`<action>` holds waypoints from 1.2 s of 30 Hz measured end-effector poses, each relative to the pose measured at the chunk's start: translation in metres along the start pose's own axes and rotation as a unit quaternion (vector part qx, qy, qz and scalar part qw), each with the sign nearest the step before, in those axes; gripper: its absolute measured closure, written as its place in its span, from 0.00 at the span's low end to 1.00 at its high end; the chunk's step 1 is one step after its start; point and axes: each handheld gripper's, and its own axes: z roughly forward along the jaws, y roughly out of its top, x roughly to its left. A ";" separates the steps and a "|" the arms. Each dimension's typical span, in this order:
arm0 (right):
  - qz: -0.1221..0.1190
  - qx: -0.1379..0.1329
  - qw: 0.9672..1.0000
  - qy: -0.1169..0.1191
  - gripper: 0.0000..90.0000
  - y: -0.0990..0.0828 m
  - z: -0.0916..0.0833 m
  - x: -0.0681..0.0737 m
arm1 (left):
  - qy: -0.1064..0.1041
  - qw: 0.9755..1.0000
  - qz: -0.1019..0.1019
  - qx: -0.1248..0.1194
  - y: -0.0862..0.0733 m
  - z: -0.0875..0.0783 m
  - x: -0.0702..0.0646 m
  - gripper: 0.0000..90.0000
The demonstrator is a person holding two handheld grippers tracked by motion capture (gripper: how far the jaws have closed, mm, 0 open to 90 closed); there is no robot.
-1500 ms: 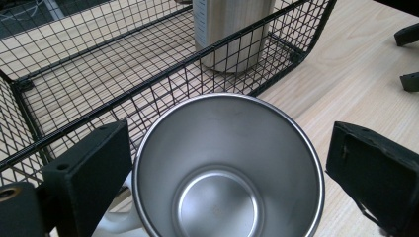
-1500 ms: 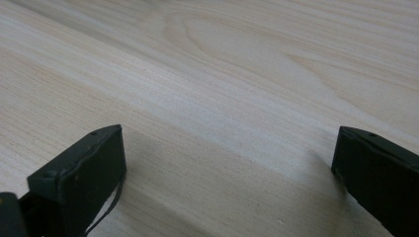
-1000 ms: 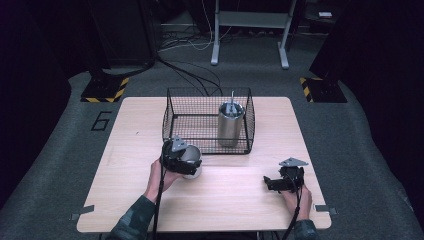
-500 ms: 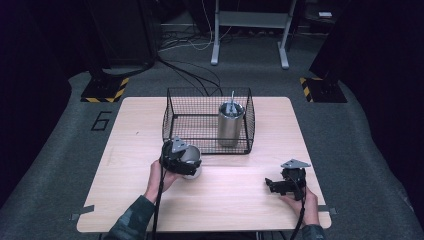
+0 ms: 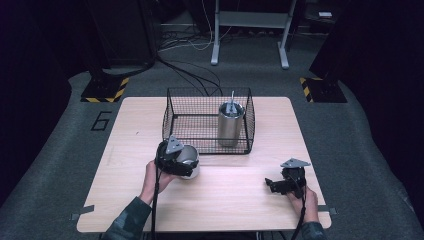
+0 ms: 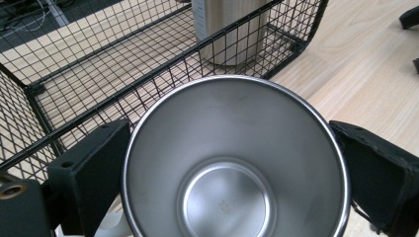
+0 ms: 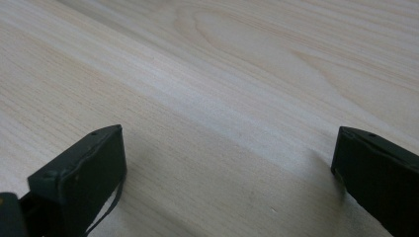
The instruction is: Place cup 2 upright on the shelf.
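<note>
My left jaws pinch a steel cup beside the wire basket, right jaws wide, empty; clipped rim could tip it

Black tool, grey triangular plate, trailing black cable; camouflage sleeves.
</note>
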 end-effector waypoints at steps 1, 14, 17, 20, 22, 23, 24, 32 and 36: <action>-0.001 0.000 1.000 0.001 0.00 0.000 0.000 0.000 | -0.003 1.000 0.001 0.007 0.001 -0.003 0.000 0.07; -0.008 0.002 1.000 0.011 0.00 0.002 0.002 -0.002 | -0.008 1.000 0.012 -0.006 0.015 -0.021 -0.003 0.07; -0.008 0.002 1.000 0.011 0.00 0.002 0.002 -0.002 | -0.011 1.000 0.012 -0.008 0.020 -0.025 -0.004 0.07; -0.008 0.002 1.000 0.011 0.00 0.002 0.002 -0.002 | -0.011 1.000 0.014 -0.008 0.024 -0.026 -0.004 0.07; -0.008 0.002 1.000 0.011 0.00 0.002 0.002 -0.002 | -0.011 1.000 0.015 -0.009 0.025 -0.027 -0.004 0.07; -0.008 0.002 1.000 0.011 0.00 0.002 0.002 -0.002 | -0.012 1.000 0.015 -0.010 0.027 -0.028 -0.004 0.07; -0.008 0.002 1.000 0.011 0.00 0.002 0.002 -0.002 | -0.014 1.000 0.016 -0.009 0.028 -0.029 -0.004 0.07; -0.008 0.002 1.000 0.012 0.00 0.002 0.002 -0.002 | -0.014 1.000 0.019 -0.020 0.039 -0.037 -0.002 0.07; -0.008 0.002 1.000 0.012 0.00 0.002 0.002 -0.002 | -0.017 0.999 0.017 -0.026 0.045 -0.040 0.001 0.07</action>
